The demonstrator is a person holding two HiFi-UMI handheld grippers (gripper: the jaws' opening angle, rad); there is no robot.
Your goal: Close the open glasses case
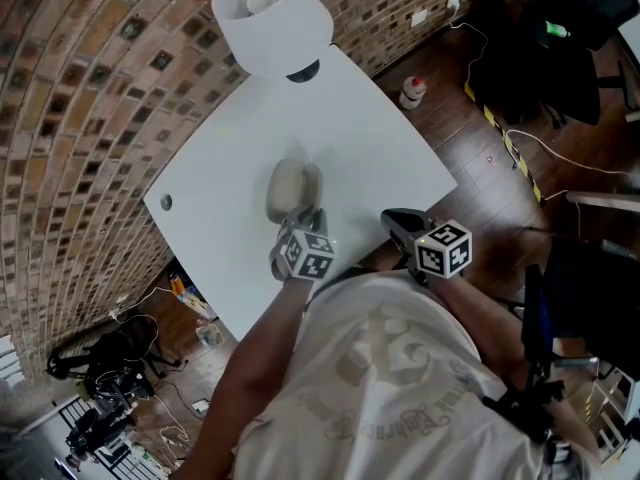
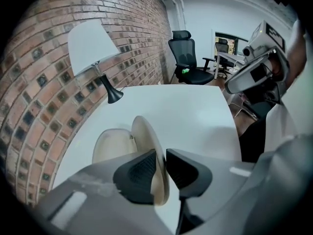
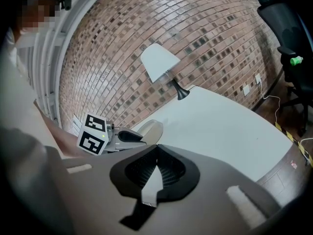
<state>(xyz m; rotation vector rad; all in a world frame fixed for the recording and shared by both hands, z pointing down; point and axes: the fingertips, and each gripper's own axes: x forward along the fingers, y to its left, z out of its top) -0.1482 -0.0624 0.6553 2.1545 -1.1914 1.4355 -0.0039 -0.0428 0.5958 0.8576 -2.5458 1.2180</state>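
Observation:
A beige glasses case [image 1: 286,190] lies open on the white table [image 1: 350,118], its base [image 2: 110,143] flat and its lid [image 2: 145,138] standing up on edge. My left gripper [image 2: 161,166] points steeply down over the case's near end, and its two black pads are closed on the raised lid. From the head view the left gripper [image 1: 305,220] covers that near end. My right gripper [image 1: 397,221] hovers at the table's front edge to the right, shut and holding nothing. In the right gripper view, the case [image 3: 149,129] and the left gripper [image 3: 122,136] show beyond its closed jaws [image 3: 156,152].
A table lamp with a white shade [image 1: 272,13] stands at the table's far end by the brick wall. A bottle [image 1: 412,91] and cables lie on the wooden floor to the right. Black office chairs [image 2: 188,58] stand beyond the table.

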